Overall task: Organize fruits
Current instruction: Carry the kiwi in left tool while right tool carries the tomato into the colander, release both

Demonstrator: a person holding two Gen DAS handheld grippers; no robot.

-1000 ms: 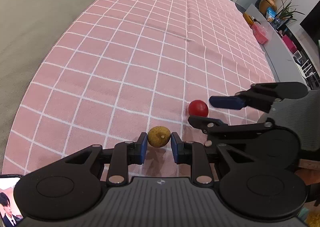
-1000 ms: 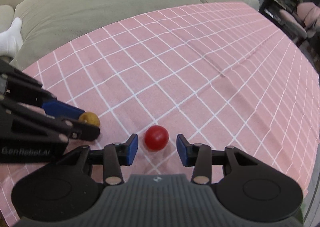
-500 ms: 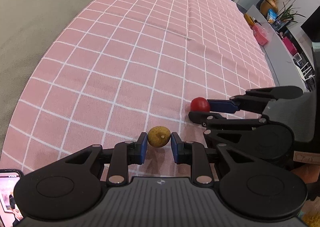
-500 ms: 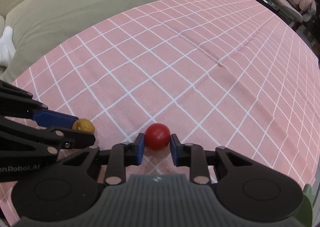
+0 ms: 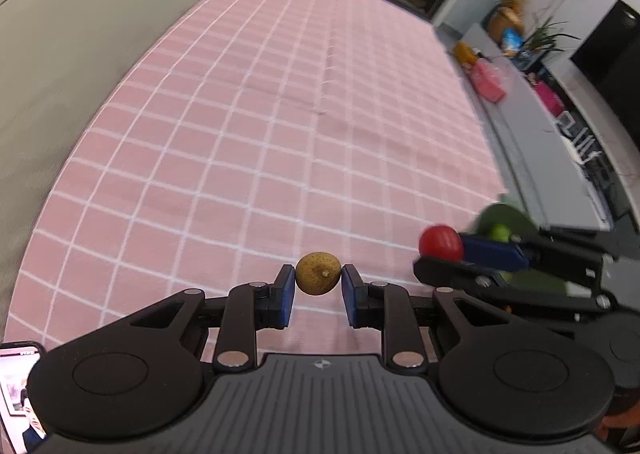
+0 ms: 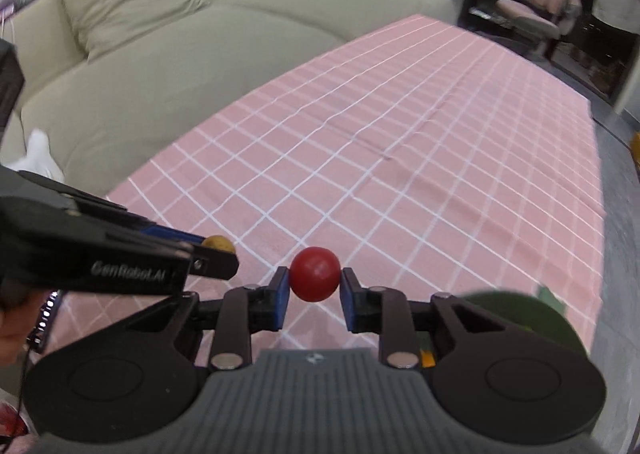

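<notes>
Two fruits are in your grip: your left gripper (image 5: 318, 285) pinches a small yellow-brown fruit (image 5: 318, 273) between its blue pads, and your right gripper (image 6: 314, 291) is clamped on a round red fruit (image 6: 315, 273), its jaws having closed onto it within the last second. Both fruits sit at the lower centre of their own wrist views, apparently clear of the pink checked tablecloth (image 5: 280, 126). What the coming move likely turns on is the dark green plate (image 5: 505, 219), which shows at the right edge of the left view and at the lower right of the right view, partly hidden behind the right gripper's body, with a light green fruit (image 5: 500, 232) seemingly on it. It lies to the right of both grippers, and your right hand looks the nearer one. Neither held fruit has a marked long axis, so approach angle should matter little.
</notes>
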